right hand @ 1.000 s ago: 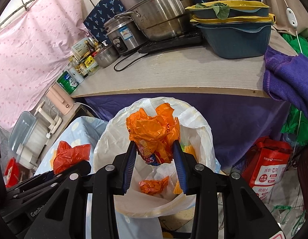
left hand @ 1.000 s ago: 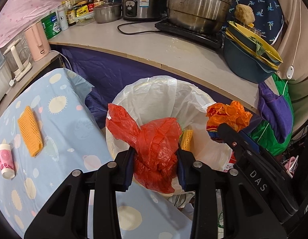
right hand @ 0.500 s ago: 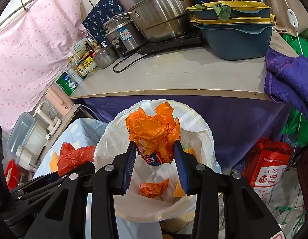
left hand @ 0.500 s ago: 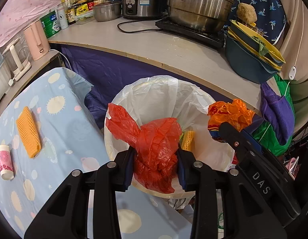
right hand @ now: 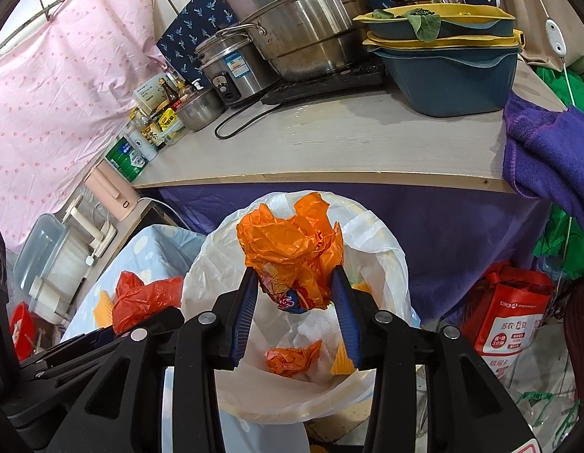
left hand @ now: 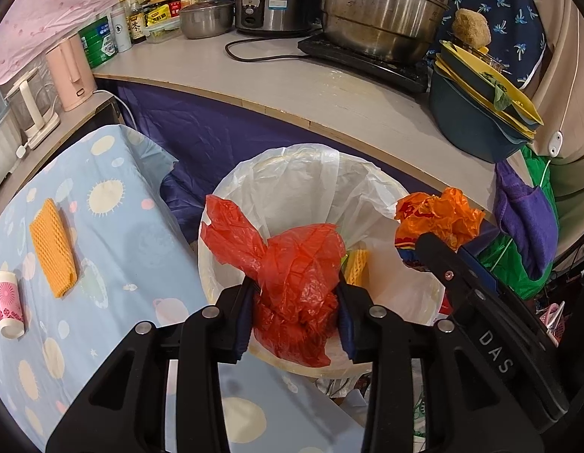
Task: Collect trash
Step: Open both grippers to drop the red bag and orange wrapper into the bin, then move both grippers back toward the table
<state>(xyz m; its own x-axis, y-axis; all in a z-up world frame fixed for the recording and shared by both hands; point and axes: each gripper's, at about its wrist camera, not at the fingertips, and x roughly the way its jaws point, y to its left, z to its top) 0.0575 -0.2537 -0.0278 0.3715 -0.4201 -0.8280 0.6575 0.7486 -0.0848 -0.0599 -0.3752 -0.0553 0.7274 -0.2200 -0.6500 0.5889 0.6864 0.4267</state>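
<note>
Trash is partly collected, judging by what lies in the white-lined bin: an orange wrapper scrap and a piece of yellow foam netting rest at the bottom. Two more pieces appear ready to drop. The left gripper is clenched on a crumpled red plastic bag, held over the near rim of the bin at lower centre of the left wrist frame. The right gripper is clenched on a crumpled orange snack wrapper, held above the bin's opening at centre of its frame. Neither piece is inside yet; letting go of both looks like the step in hand.

More seems left after that. Only the left wrist view shows the blue patterned tablecloth at left with another yellow foam net and a small pink-and-white cup lying on it, well apart from the bin; whether the cup counts as trash I cannot tell. Only the right wrist view looks down to the bin's bottom, and it alone shows the red shopping bag on the floor at lower right.
</note>
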